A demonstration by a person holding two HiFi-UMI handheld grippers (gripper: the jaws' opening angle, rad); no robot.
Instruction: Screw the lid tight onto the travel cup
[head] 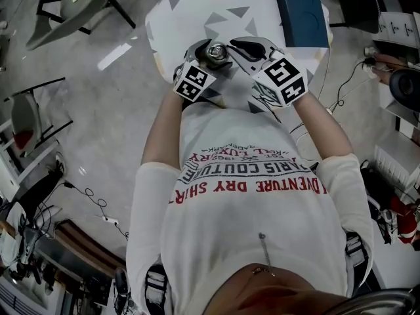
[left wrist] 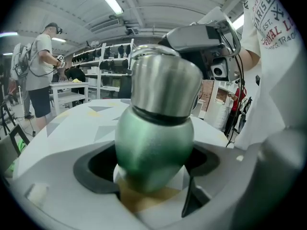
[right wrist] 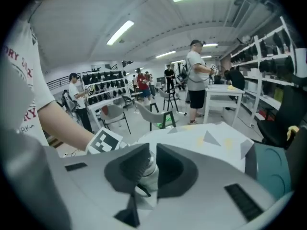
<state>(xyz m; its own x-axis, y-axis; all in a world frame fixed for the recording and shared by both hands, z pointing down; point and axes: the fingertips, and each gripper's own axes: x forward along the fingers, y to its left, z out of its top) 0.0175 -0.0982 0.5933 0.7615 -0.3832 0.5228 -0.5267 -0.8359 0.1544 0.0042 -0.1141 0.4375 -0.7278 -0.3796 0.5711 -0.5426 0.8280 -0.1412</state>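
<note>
Left tongs [left wrist: 152, 169]: clenched on the lower body of the green cup [left wrist: 153, 138], which is carried in the air above the near part of the patterned surface [head: 197, 12] rather than standing on it. The cup's long axis runs from the gripped base up and away along the line of these tongs, so that the steel lid [left wrist: 165, 83] forms the far end; the lid sits on the cup, with a dark seam showing between the two. Right tongs [right wrist: 149, 170]: drawn nearly together, with only a slim gap left, in which a pale, silvery part shows; it cannot be told whether the pads pinch it or it merely lies beyond them. In the head view these tongs lie just beside the lid, on its right, their tips pointing left toward it. The right hand is therefore the one placed to turn the lid, and the left serves as the brace. Tightening is judged unfinished. A dark blue box [head: 300, 6] rests at the far edge of the surface, well apart.
</note>
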